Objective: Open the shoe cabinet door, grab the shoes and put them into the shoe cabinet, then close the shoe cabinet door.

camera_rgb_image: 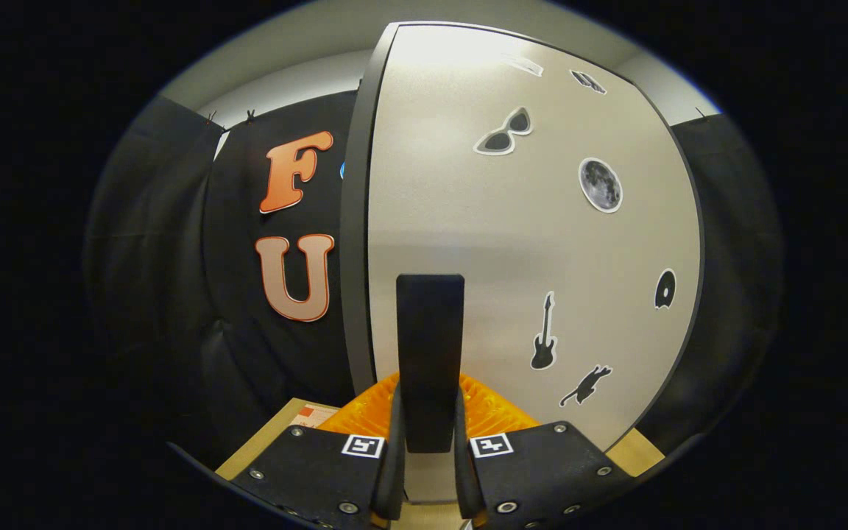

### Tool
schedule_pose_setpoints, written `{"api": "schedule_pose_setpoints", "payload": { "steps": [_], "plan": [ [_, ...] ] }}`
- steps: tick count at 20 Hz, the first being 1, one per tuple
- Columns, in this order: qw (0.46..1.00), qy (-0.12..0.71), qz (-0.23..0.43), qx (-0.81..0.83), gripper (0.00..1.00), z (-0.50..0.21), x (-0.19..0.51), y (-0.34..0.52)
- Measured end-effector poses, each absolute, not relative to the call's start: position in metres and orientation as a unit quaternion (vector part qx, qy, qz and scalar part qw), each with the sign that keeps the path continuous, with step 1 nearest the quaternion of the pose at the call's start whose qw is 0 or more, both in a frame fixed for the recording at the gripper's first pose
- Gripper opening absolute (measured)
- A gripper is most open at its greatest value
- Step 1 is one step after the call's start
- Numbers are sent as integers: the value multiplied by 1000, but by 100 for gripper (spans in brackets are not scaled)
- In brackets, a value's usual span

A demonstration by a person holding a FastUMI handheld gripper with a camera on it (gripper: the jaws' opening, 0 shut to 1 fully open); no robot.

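Gripper view: the gripper (pixel 429 471) is seen closed to a narrow gap around a dark upright handle (pixel 430 361), with a finger pressed against each side of the handle's lower end. The handle is mounted on the pale door (pixel 468 221) of the shoe cabinet, which is met almost face-on and rises well above the fingers.

Several stickers are carried on the door to the right of the handle: sunglasses (pixel 505 134) high up, a moon (pixel 601 185) below and right of them, a guitar (pixel 544 335) just right of the handle, a small black cat (pixel 586 386) lower down, and a dark disc (pixel 665 288) near the door's right edge. Two more small stickers near the top cannot be made out.

An orange ribbed part (pixel 365 412) is seen just behind the fingers, on both sides of the handle's base; what it belongs to cannot be told. A wooden surface (pixel 262 445) lies under the fingers, with a small printed card (pixel 313 416) on it to the left.

The door's dark left edge (pixel 354 243) runs close beside the handle. Beyond that edge, black cloth wall (pixel 174 258) is seen, with open room between it and the door. More black cloth (pixel 733 243) stands past the door's right edge, and a pale ceiling (pixel 306 73) shows above.
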State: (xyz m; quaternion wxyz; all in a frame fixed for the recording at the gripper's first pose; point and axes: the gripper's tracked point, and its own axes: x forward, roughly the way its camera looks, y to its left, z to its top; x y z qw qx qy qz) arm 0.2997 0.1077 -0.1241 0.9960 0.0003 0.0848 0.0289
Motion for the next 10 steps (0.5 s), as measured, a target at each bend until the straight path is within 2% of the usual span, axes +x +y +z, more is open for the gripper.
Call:
{"api": "schedule_pose_setpoints", "payload": {
  "steps": [10],
  "plan": [
    [996, 79, 32, 12, 25, -122, 285, 103]
  ]
}}
